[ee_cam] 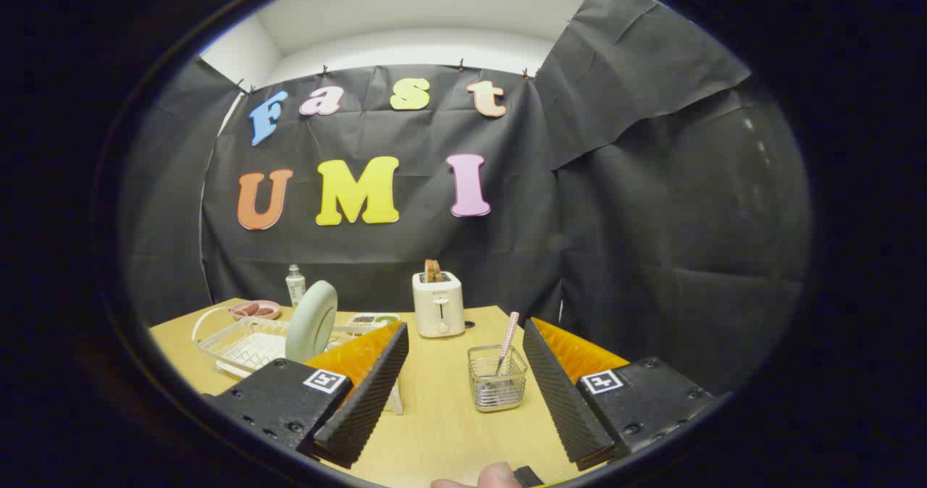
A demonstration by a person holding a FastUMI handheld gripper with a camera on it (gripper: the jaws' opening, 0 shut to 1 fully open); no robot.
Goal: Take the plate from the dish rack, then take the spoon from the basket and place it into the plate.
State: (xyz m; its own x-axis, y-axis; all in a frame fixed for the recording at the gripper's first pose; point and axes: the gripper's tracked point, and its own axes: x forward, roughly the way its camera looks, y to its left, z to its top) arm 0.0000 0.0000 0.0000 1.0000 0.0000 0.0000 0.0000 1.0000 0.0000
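Gripper: we hold the gripper [463, 394] low over the table [442, 430] with its two fingers spread wide apart, gripping nothing; a fingertip of the hand shows just behind them.
Basket: we see a small wire basket [497, 386] just ahead, in the gap between our fingers and closer to the right finger, standing on the bare wood.
Spoon: the spoon [507, 343] stands in that basket, its checked handle leaning up and out above the rim. We judge it light and stiff, easy to pinch by the upper handle, though thin enough to swivel in the grip.
Plate: the pale green plate [312, 320] stands on edge in the dish rack, ahead of and just beyond our left finger, which hides its lower edge.
Plate handling: we judge it rigid, smooth and breakable, heavier than the spoon. The exposed upper rim looks like the place to take hold, one finger on each face, then lift straight up out of the slot.
Dish rack: the white wire dish rack [239, 343] lies beyond the left finger.
Farther off: a cream toaster [438, 303] stands beyond the fingers at the table's back edge; a pink dish [255, 308] and a small bottle [295, 284] sit behind the rack.
Task stage: we judge nothing is taken yet; the plate comes first.
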